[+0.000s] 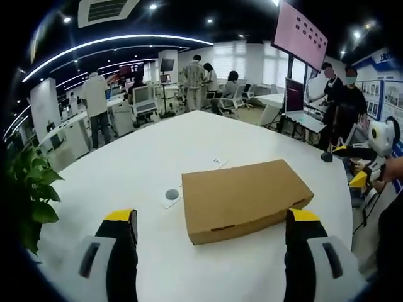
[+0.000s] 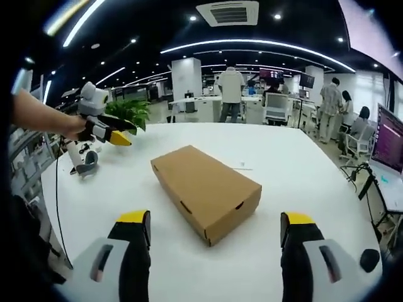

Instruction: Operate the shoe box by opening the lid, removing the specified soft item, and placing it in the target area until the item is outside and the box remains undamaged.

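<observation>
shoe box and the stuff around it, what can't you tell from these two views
- Contents of the shoe box: the shut lid hides them in both views.
- Slip of paper behind the box: print too small to read, left gripper view.
- Small round thing on the table beside the box: too small to identify.
- Left gripper, seen in the right gripper view: too small to tell whether the yellow-tipped jaws touch.

My table [image 1: 126,170] bears one cardboard box [image 1: 242,196], one round disc [image 1: 172,194], one paper slip [image 1: 217,163]; one plant [image 1: 28,189] stands beside.
</observation>
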A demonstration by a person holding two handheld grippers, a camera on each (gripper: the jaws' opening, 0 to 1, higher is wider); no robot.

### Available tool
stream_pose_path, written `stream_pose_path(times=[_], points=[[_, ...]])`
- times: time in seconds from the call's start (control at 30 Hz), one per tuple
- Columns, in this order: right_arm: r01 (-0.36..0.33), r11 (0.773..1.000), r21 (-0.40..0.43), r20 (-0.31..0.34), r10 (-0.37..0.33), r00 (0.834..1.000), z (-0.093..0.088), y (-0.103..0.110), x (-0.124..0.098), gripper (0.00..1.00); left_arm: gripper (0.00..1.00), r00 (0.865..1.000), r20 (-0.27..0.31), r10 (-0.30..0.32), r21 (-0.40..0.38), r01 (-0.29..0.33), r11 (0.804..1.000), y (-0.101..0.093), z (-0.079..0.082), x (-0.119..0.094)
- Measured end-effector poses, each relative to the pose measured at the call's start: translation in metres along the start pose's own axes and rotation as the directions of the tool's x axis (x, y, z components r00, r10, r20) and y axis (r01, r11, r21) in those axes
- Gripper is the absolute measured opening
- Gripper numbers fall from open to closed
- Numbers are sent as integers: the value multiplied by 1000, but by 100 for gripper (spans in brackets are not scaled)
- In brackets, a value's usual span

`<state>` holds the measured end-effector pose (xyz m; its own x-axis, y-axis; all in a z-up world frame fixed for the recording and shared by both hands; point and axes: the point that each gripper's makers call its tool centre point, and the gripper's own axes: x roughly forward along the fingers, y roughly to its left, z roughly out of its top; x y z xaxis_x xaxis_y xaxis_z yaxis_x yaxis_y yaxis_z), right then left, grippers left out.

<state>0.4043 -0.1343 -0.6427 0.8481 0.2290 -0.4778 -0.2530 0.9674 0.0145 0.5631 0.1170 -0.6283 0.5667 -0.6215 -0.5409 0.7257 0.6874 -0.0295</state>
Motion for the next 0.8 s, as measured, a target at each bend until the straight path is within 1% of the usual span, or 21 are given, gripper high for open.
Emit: stream_pose_path(times=[0.1, 0.27, 0.4, 0.47, 0.57, 0.63, 0.67, 0.7, 0.77, 0.8], points=[[-2, 1000, 19, -4, 2, 1000, -1, 0, 4, 84, 99, 1000, -15, 9, -2, -9, 1000, 0, -4, 6], [-9, 1000, 22, -14, 9, 1000, -5, 4, 11, 82, 99, 1000, -20, 17, -19, -17, 1000, 2, -11, 15], [-14, 999, -34, -28, 13, 1000, -11, 6, 16, 75, 99, 999, -37, 5, -18, -5, 1000, 1, -20, 23], [-17, 999, -40, -21, 16, 1000, -9, 6, 17, 76, 99, 999, -48, 5, -15, -6, 1000, 1, -23, 26], [-22, 999, -37, -4, 22, 1000, -6, 8, 18, 79, 99, 999, -40, -8, -9, 7, 1000, -2, -24, 29], [-10, 999, -39, 2, 10, 1000, -5, 6, 21, 81, 99, 999, -48, -19, 32, 20, 999, -4, -25, 32], [-5, 999, -39, 1, 5, 1000, -5, 5, 23, 82, 99, 998, -58, -23, 55, 27, 998, -5, -28, 35], [1, 1000, -26, -17, -1, 1000, -7, 3, 27, 84, 99, 998, -61, -25, 62, 29, 998, -5, -29, 36], [4, 1000, -2, -38, -4, 999, -10, 2, 32, 88, 99, 997, -68, -31, 59, 35, 998, -4, -33, 41], [6, 1000, 1, -34, -6, 999, -10, 1, 35, 88, 99, 997, -73, -34, 52, 38, 998, -4, -35, 43]])
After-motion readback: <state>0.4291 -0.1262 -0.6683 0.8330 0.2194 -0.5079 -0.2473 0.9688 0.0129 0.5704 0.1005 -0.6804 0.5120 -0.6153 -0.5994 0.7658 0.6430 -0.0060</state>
